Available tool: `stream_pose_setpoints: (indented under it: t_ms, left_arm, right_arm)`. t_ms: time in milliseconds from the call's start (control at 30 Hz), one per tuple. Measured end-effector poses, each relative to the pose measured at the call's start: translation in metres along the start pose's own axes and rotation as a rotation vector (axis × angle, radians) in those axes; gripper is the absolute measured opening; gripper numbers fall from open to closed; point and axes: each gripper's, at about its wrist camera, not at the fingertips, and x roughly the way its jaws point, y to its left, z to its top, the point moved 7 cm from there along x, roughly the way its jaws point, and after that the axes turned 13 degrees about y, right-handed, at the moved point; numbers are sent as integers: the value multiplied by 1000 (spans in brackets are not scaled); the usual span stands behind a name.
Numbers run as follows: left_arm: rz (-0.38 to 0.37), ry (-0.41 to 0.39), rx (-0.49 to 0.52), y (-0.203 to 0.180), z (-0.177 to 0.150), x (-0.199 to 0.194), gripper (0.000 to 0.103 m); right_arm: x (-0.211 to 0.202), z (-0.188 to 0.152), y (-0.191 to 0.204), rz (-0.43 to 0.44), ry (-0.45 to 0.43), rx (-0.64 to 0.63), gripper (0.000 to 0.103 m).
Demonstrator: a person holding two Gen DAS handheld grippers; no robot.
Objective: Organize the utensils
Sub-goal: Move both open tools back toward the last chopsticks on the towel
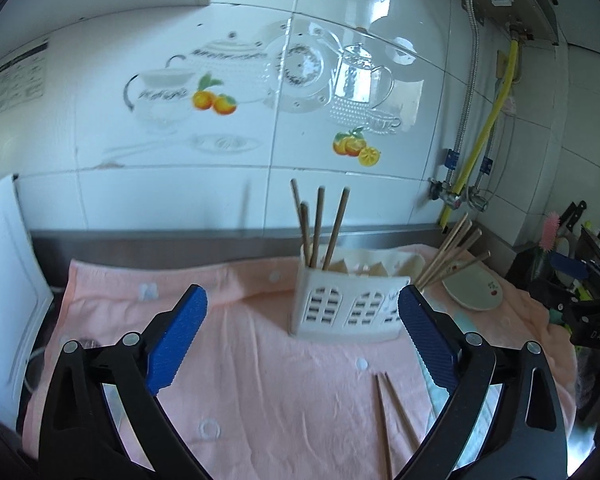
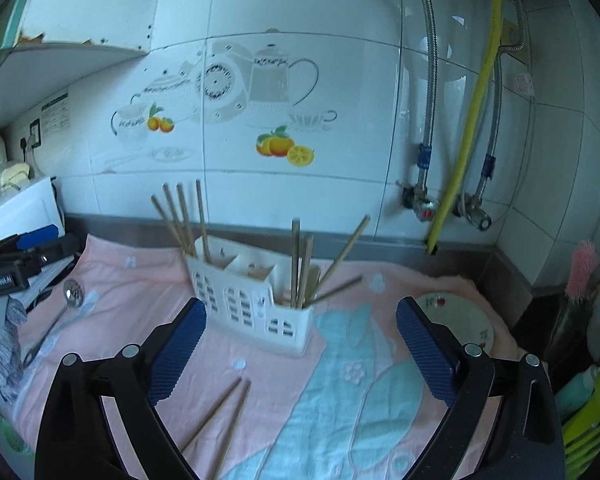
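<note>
A white utensil holder (image 1: 346,302) (image 2: 252,300) stands on a pink towel (image 1: 260,380) (image 2: 292,380). Several wooden chopsticks (image 1: 320,228) (image 2: 184,220) stand in its left compartment, and several more (image 2: 304,268) (image 1: 448,252) lean in its right one. Two loose chopsticks (image 1: 392,416) (image 2: 224,416) lie on the towel in front of the holder. A metal slotted spoon (image 2: 54,320) lies at the towel's left. My left gripper (image 1: 302,344) is open and empty above the towel, before the holder. My right gripper (image 2: 300,352) is open and empty, the loose chopsticks lying near its left finger.
A small plate (image 1: 474,290) (image 2: 456,320) lies right of the holder. A white appliance (image 1: 4,272) stands at the left edge. A tiled wall with pipes (image 2: 464,152) is behind. A pink brush (image 2: 580,268) and bottles stand at the right.
</note>
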Motion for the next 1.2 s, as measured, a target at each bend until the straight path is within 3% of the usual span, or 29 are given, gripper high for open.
stream_pose_setpoints:
  t_ms: [400,733,833,1200]
  left_arm:
    - [57,47,-25,19,-81,-8,98]
    - [97,78,-23,22,-124,-8,98]
    - [108,82,-24,25,-131,-9,98]
    - [114,94,-55,36,-148,-12,98]
  right_arm:
    - [5,-92,35,29,68,-42,93]
    - [29,-161,69,43,157,-30,92]
    - [34,-173,76,48,178,-22,80]
    - [67,-204,91,146,288,89,52]
